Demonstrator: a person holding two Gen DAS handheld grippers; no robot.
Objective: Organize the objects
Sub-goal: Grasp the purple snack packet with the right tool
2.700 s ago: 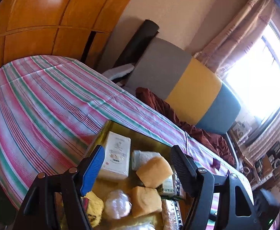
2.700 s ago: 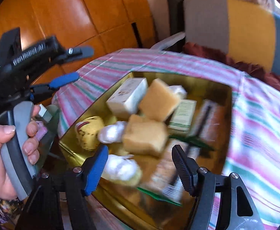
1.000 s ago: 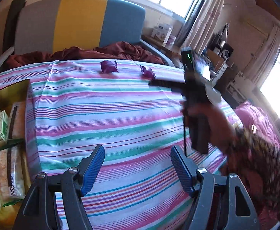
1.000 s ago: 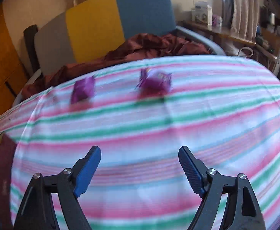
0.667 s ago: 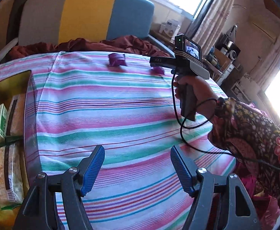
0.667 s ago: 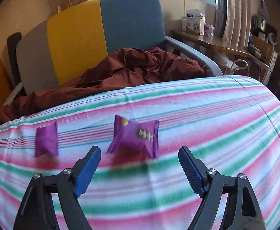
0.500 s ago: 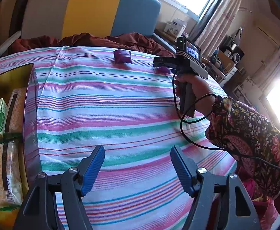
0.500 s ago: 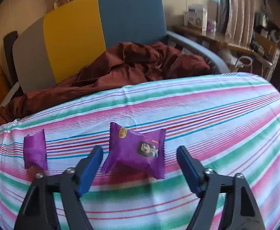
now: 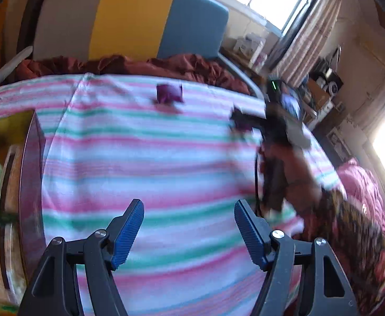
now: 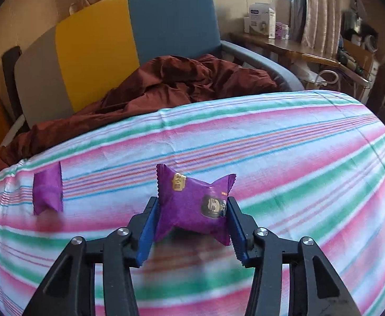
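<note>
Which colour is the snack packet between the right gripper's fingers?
Purple snack packet; clearest in the right wrist view.

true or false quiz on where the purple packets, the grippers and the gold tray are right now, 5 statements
1. The right gripper is closed on a purple snack packet. True.
2. The left gripper is holding a packet too. False: its jaws stand wide apart over the striped tablecloth with nothing between them.
3. A second purple packet lies on the cloth, apart from the gripped one. True.
4. That second packet is already in the gold tray. False: it lies on the tablecloth, well away from the tray.
5. The chair behind the table has nothing on its seat. False: a dark red cloth is piled on it.
</note>
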